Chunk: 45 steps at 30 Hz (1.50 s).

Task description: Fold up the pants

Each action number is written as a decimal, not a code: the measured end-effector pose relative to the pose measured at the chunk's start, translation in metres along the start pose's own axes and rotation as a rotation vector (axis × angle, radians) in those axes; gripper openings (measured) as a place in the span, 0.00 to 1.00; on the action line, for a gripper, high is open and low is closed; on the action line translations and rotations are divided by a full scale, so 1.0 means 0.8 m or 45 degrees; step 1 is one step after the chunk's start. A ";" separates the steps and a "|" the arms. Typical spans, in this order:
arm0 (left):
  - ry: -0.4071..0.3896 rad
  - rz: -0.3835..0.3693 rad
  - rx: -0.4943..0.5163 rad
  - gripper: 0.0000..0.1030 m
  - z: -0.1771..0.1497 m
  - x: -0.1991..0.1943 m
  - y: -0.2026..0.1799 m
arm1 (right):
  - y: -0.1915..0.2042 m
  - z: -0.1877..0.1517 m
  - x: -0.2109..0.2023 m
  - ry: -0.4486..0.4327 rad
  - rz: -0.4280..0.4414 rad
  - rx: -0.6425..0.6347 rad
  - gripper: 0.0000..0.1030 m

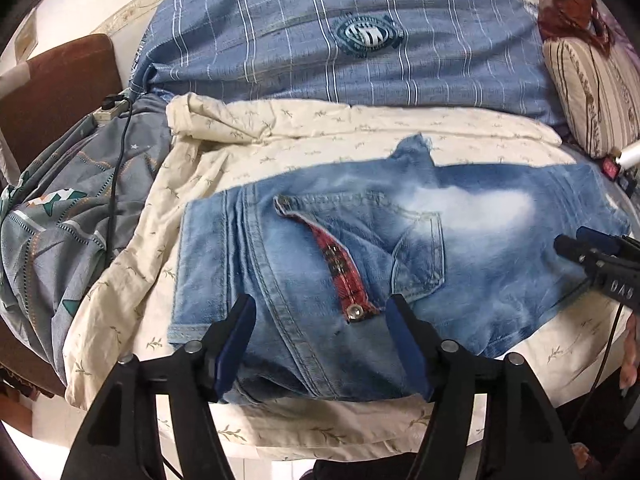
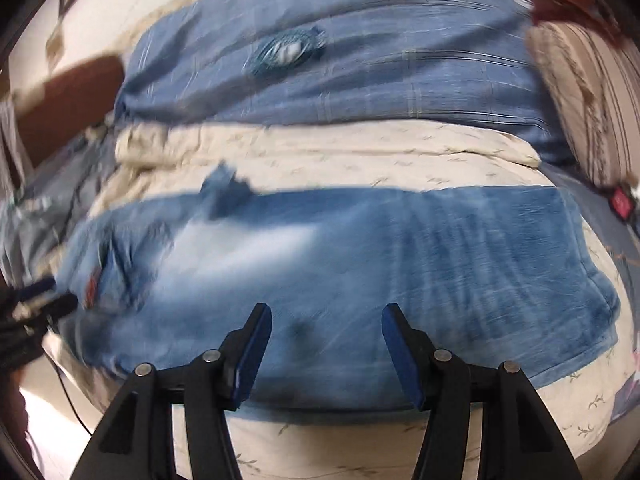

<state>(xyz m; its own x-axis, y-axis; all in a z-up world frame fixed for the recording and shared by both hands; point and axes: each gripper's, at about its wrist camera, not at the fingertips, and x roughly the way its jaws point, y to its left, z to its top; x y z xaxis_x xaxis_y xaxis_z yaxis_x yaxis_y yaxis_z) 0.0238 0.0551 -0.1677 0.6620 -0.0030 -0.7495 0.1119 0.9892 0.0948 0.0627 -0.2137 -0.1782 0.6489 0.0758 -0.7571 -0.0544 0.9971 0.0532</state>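
Your left gripper (image 1: 322,322) stands spread over the near waist edge of the jeans (image 1: 460,248), pinching nothing. Your right gripper (image 2: 326,334) is also spread above the denim, empty. Jeans lie folded across the cream sheet (image 1: 132,268), free sheet left and near. No label readable.

Cream leafy sheet (image 1: 132,280) covers the bed, with a big blue striped blanket (image 1: 280,40) bunched along the far side. Striped pillow (image 1: 596,100) far right, grey patterned quilt (image 1: 52,232) and a black cable (image 1: 116,184) on the left.
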 end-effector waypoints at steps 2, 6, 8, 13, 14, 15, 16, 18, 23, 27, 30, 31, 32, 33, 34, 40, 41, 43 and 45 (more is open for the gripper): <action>0.048 -0.009 -0.001 0.67 -0.003 0.011 -0.004 | 0.013 -0.004 0.008 0.029 -0.021 -0.036 0.59; 0.113 -0.003 -0.021 0.69 -0.009 0.029 -0.008 | 0.028 -0.009 0.014 0.044 -0.078 -0.113 0.59; 0.112 0.008 -0.023 0.72 -0.009 0.032 -0.009 | 0.029 -0.010 0.015 0.046 -0.095 -0.129 0.59; 0.131 0.014 -0.034 0.80 -0.012 0.042 -0.006 | 0.031 -0.009 0.014 0.027 -0.153 -0.172 0.59; 0.129 0.016 -0.035 0.82 -0.012 0.043 -0.005 | 0.031 -0.008 0.015 0.026 -0.161 -0.177 0.59; 0.127 0.020 -0.031 0.83 -0.011 0.044 -0.005 | 0.031 -0.008 0.016 0.028 -0.169 -0.182 0.59; 0.126 0.022 -0.027 0.84 -0.012 0.045 -0.005 | 0.031 -0.007 0.017 0.031 -0.175 -0.186 0.59; 0.127 0.027 -0.019 0.85 -0.011 0.046 -0.007 | 0.032 -0.006 0.019 0.035 -0.190 -0.197 0.59; 0.123 0.037 -0.004 0.88 -0.012 0.048 -0.012 | 0.027 -0.002 0.022 0.039 -0.200 -0.187 0.59; 0.121 0.035 -0.002 0.89 -0.012 0.048 -0.012 | 0.022 0.000 0.023 0.038 -0.214 -0.178 0.59; 0.117 0.038 -0.001 0.90 -0.013 0.048 -0.014 | 0.018 0.002 0.020 0.029 -0.219 -0.164 0.59; 0.115 0.038 -0.001 0.90 -0.014 0.048 -0.014 | 0.017 0.003 0.019 0.022 -0.223 -0.158 0.59; 0.114 0.038 0.000 0.90 -0.014 0.048 -0.015 | 0.015 0.004 0.018 0.013 -0.229 -0.150 0.59; 0.112 0.038 0.000 0.90 -0.014 0.048 -0.015 | 0.013 0.005 0.016 0.006 -0.237 -0.142 0.59; 0.111 0.038 0.001 0.90 -0.015 0.048 -0.015 | 0.009 0.006 0.015 0.004 -0.247 -0.131 0.59; 0.112 0.038 0.000 0.91 -0.014 0.049 -0.015 | -0.022 0.011 0.013 0.026 -0.331 -0.038 0.59; 0.111 0.039 0.000 0.91 -0.014 0.049 -0.015 | -0.030 0.011 0.013 0.036 -0.346 -0.014 0.59; 0.112 0.038 0.000 0.91 -0.014 0.049 -0.015 | -0.047 0.010 0.011 0.050 -0.377 0.039 0.59; 0.112 0.036 0.000 0.91 -0.014 0.049 -0.015 | -0.065 0.011 0.008 0.054 -0.416 0.088 0.59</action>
<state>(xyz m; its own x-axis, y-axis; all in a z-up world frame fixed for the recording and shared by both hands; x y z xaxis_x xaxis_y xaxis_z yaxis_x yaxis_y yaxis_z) 0.0403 0.0446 -0.2052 0.5975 0.0379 -0.8010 0.0937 0.9887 0.1167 0.0764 -0.2650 -0.1802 0.5913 -0.2466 -0.7678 0.2035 0.9669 -0.1538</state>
